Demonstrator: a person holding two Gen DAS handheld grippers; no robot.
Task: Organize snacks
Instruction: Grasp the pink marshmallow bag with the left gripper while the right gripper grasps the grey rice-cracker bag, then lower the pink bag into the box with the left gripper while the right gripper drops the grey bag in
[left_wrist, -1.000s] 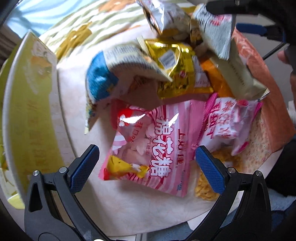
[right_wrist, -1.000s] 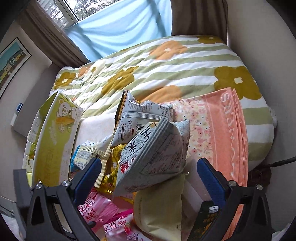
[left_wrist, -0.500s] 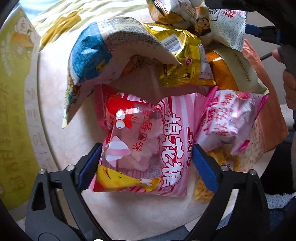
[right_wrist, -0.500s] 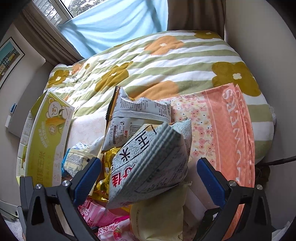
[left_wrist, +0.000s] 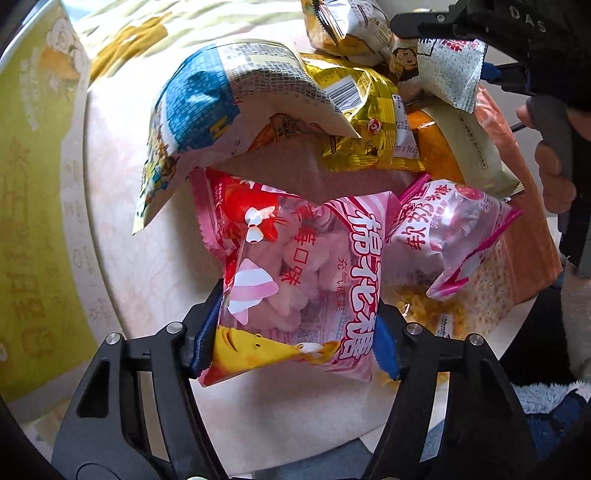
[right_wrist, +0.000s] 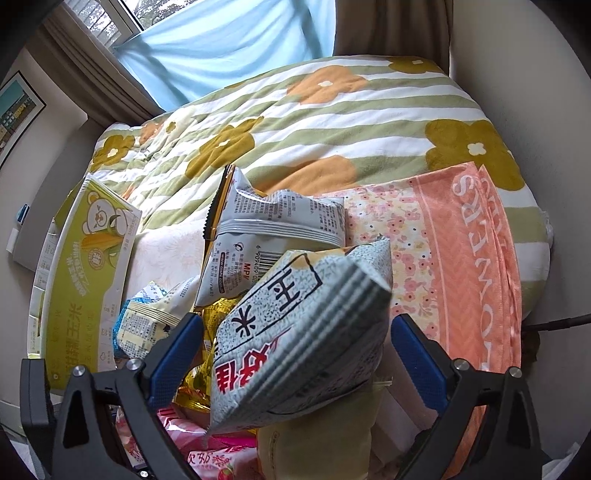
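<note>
A pile of snack bags lies on a small cream table. My left gripper (left_wrist: 295, 336) is shut on a pink marshmallow bag (left_wrist: 310, 280), its blue pads pressing both sides. Around it lie a blue and white bag (left_wrist: 229, 107), a gold bag (left_wrist: 373, 110) and a smaller pink bag (left_wrist: 454, 232). My right gripper (right_wrist: 295, 354) is open, with a grey and white snack bag (right_wrist: 306, 339) between its fingers; the pads stand apart from the bag. A second grey bag (right_wrist: 273, 236) leans behind it.
A tall yellow-green carton (left_wrist: 33, 192) stands at the left of the table, also in the right wrist view (right_wrist: 81, 280). An orange floral towel (right_wrist: 469, 266) lies on the right. A bed with a flowered blanket (right_wrist: 332, 122) lies beyond.
My left gripper moved forward over the pink marshmallow bag and closed on it. My right gripper edged nearer the grey and white bag and stayed open.
</note>
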